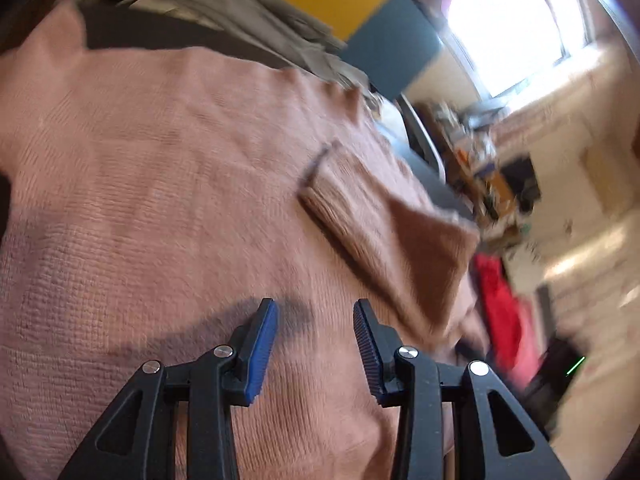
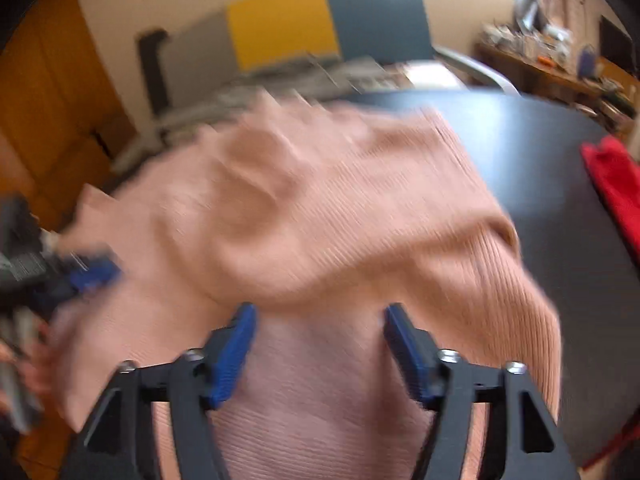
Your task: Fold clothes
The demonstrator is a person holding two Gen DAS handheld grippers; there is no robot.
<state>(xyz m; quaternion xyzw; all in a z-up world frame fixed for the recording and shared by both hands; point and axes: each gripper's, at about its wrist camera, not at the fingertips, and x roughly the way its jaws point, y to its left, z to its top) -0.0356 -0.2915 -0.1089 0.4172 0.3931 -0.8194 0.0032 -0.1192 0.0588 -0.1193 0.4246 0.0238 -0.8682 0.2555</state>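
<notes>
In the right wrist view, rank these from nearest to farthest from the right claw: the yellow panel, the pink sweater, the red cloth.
1. Pink sweater: directly under and ahead of the right claw, between its open fingers.
2. Red cloth: off to the right, at the dark table's edge.
3. Yellow panel: beyond the table, against the far wall, upper centre.

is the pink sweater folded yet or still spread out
Partly folded: the pink sweater lies mostly spread on the dark table, with one ribbed-cuff sleeve laid across it.

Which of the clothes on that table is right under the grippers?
The pink knit sweater, spread beneath both open grippers. The red garment lies apart at the table's edge; the grey one sits behind.
</notes>
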